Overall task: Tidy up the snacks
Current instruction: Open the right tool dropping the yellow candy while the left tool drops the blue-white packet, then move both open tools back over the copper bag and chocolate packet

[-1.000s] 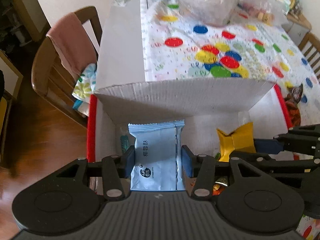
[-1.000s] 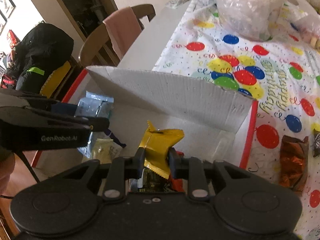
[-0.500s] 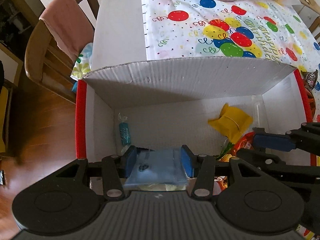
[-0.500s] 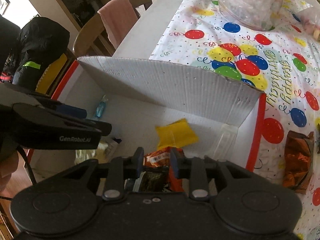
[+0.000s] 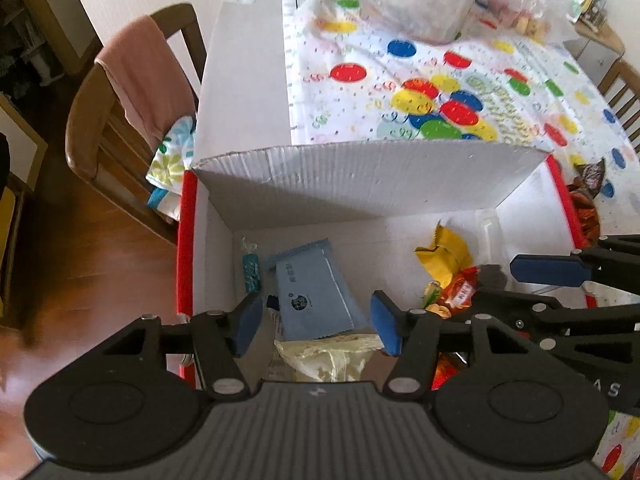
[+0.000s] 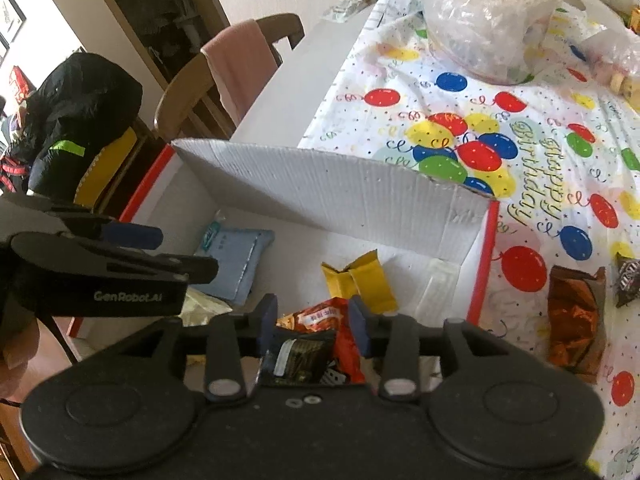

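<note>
Snacks still loose on the surface, a brown packet [image 6: 576, 320] and a dark one [image 6: 628, 278], lie right of the box [image 6: 340, 196], nearer the right tool [image 6: 313, 322], whose jaws, like the left tool's [image 5: 316, 326], are opening and empty above dropped packets.

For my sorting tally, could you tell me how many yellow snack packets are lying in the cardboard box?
1. The yellow packet lies on the floor of the box, toward its right side, just beyond the orange wrapper. Others may be hidden under the pile or behind the grippers.
</note>
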The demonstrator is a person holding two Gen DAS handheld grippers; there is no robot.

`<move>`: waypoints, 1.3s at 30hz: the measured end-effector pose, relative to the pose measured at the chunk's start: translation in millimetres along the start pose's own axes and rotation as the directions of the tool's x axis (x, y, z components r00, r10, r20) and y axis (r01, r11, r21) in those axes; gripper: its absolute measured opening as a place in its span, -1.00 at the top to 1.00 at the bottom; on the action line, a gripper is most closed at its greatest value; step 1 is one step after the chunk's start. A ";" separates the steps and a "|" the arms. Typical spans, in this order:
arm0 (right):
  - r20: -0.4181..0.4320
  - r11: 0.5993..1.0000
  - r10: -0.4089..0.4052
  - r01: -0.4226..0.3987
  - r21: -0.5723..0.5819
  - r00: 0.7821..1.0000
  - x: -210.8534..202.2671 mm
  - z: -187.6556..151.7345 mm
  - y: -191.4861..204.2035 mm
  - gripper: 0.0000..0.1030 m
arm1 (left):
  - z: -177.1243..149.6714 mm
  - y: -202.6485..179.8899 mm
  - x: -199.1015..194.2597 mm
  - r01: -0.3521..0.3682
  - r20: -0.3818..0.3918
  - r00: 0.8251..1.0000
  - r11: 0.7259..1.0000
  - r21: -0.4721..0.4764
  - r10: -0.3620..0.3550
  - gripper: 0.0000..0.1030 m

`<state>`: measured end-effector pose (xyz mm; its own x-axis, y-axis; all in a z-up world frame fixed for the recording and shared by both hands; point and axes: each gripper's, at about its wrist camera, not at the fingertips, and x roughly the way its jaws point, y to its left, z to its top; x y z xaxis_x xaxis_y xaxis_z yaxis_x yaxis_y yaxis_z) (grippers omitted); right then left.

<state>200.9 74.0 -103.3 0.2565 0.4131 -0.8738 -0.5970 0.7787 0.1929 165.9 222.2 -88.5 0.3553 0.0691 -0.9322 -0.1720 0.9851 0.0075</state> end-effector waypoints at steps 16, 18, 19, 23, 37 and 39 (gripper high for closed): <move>0.133 0.999 0.041 -0.040 -0.008 0.990 -56.5 -22.7 0.9 -0.48 | -37.9 -15.1 -68.8 0.022 0.232 0.973 1.000 -0.001 -0.021 -0.43; 0.150 0.999 0.050 -0.049 -0.008 0.987 -64.1 -26.2 -0.2 -0.52 | -43.7 -19.8 -76.0 0.024 0.256 0.966 1.000 0.006 -0.024 -0.43; 0.162 0.998 0.055 -0.054 -0.008 0.985 -68.3 -28.1 -0.9 -0.55 | -45.7 -21.1 -78.9 0.024 0.266 0.964 1.000 0.008 -0.025 -0.43; 0.206 0.997 0.078 -0.077 -0.009 0.975 -87.2 -38.3 -4.7 -0.66 | -56.2 -30.2 -93.2 0.043 0.313 0.949 0.999 0.012 -0.045 -0.48; 0.338 0.994 0.099 -0.108 0.007 0.936 -152.8 -87.7 -52.4 -0.98 | -81.6 -105.9 -120.5 0.110 0.399 0.910 0.993 0.033 -0.114 -0.59; 0.351 0.994 0.097 -0.109 0.015 0.931 -161.0 -95.3 -65.1 -0.99 | -83.1 -119.2 -119.3 0.132 0.400 0.907 0.991 0.029 -0.132 -0.59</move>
<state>126.0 -88.2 -17.7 0.4481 0.6258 -0.6385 -0.6097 0.7362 0.2936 67.7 83.4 -8.2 0.7121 -0.0048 -0.7020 -0.0965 0.9898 -0.1047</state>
